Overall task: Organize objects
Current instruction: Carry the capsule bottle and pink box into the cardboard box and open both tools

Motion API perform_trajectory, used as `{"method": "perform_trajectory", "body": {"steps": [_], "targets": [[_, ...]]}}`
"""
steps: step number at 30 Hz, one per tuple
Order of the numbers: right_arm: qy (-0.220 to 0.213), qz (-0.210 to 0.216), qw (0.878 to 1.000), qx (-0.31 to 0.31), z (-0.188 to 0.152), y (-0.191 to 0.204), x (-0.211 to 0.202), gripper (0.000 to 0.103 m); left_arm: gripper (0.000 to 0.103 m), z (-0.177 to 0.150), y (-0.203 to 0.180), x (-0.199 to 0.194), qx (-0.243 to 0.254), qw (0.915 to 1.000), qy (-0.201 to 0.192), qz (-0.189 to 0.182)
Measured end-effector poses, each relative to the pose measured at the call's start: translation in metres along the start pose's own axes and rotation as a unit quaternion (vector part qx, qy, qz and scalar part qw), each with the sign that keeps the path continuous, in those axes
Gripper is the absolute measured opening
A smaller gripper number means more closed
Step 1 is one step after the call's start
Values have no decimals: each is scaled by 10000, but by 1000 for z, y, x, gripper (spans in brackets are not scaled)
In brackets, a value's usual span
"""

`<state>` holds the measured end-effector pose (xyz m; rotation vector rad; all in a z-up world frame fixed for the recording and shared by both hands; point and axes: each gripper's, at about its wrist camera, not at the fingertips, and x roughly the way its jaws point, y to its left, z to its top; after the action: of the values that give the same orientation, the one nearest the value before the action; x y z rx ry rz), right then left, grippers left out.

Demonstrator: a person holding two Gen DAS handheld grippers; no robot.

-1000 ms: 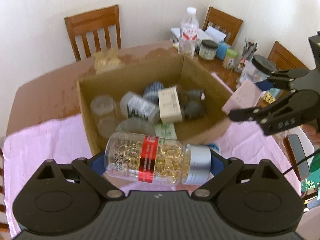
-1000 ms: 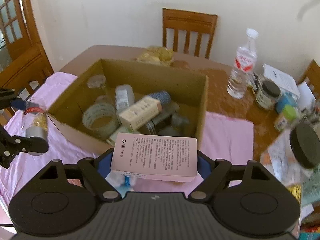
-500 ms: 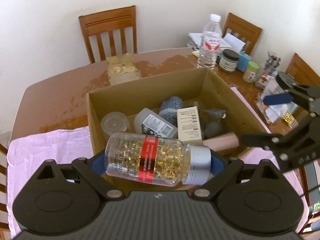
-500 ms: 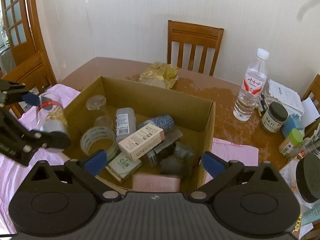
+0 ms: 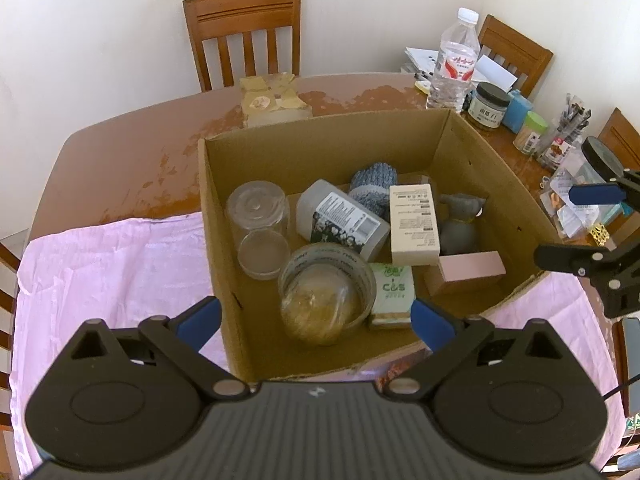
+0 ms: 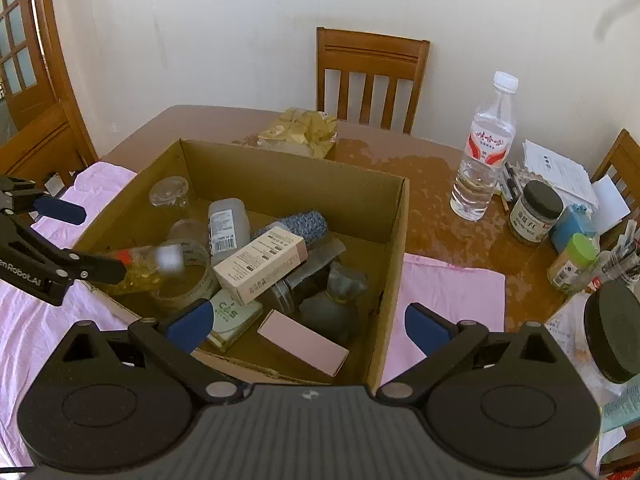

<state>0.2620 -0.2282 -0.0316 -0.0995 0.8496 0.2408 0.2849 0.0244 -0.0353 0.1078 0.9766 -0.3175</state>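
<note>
An open cardboard box (image 5: 472,148) stands on the table and holds several items. The capsule bottle (image 5: 316,312) lies in the tape roll (image 5: 360,276) at the box's near side; it shows blurred in the right wrist view (image 6: 152,266). The pink box (image 5: 470,268) lies in the near right corner, also seen in the right wrist view (image 6: 302,342). My left gripper (image 5: 314,318) is open and empty above the box's near wall. My right gripper (image 6: 306,326) is open and empty above the box's right corner.
A pink cloth (image 5: 112,272) covers the table's near side. A water bottle (image 6: 482,152), jars (image 6: 534,212), pens and papers crowd the right of the table. A crumpled gold bag (image 6: 298,132) lies behind the box. Wooden chairs (image 5: 244,36) stand around.
My left gripper opened and let the capsule bottle drop into the box. My right gripper opened earlier and dropped the pink box into the box; both grippers rose over it.
</note>
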Motion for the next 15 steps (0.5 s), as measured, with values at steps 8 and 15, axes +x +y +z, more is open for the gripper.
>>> {"method": "perform_trajectory", "body": {"steps": [8, 15], "targets": [[55, 6, 10000, 23, -3, 3, 2, 103, 100, -9, -1, -7, 52, 9999, -118, 25], [88, 20, 9999, 55, -10, 10, 1, 103, 101, -21, -8, -15, 144, 9996, -235, 64]]}}
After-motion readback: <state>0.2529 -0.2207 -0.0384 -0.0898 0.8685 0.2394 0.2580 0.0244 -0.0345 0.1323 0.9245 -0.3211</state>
